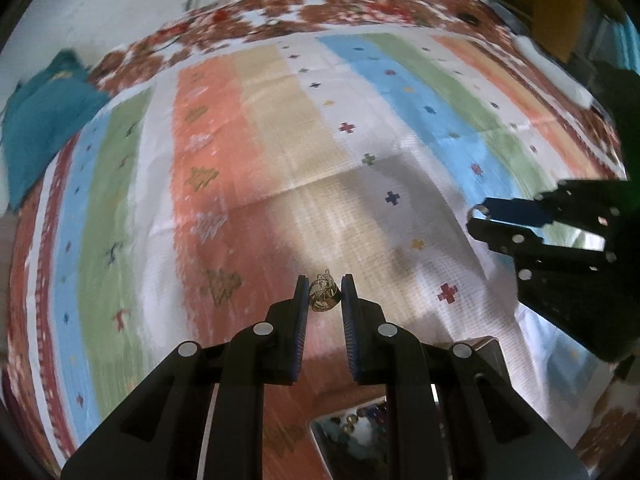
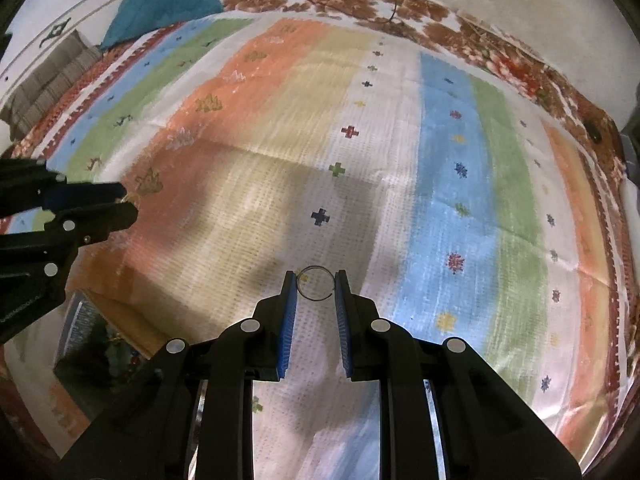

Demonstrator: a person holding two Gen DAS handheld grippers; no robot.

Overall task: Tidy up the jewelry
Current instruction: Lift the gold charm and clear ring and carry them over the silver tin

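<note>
In the left wrist view my left gripper (image 1: 325, 293) is shut on a gold openwork ring (image 1: 323, 294), held clear above the striped cloth (image 1: 280, 160). The right gripper (image 1: 478, 218) shows at the right edge with a small silver hoop at its tips. In the right wrist view my right gripper (image 2: 316, 283) is shut on a thin dark wire hoop (image 2: 316, 283), pinched at its sides between the blue pads (image 2: 290, 320). The left gripper (image 2: 128, 204) enters from the left there, a glint of gold at its tip.
An open box of mixed beads and jewelry (image 1: 356, 432) sits just below the left gripper, seen again as the box (image 2: 96, 344) at lower left. A teal cloth bundle (image 2: 168, 0) and a grey folded fabric (image 2: 48, 84) lie at the bed's far left.
</note>
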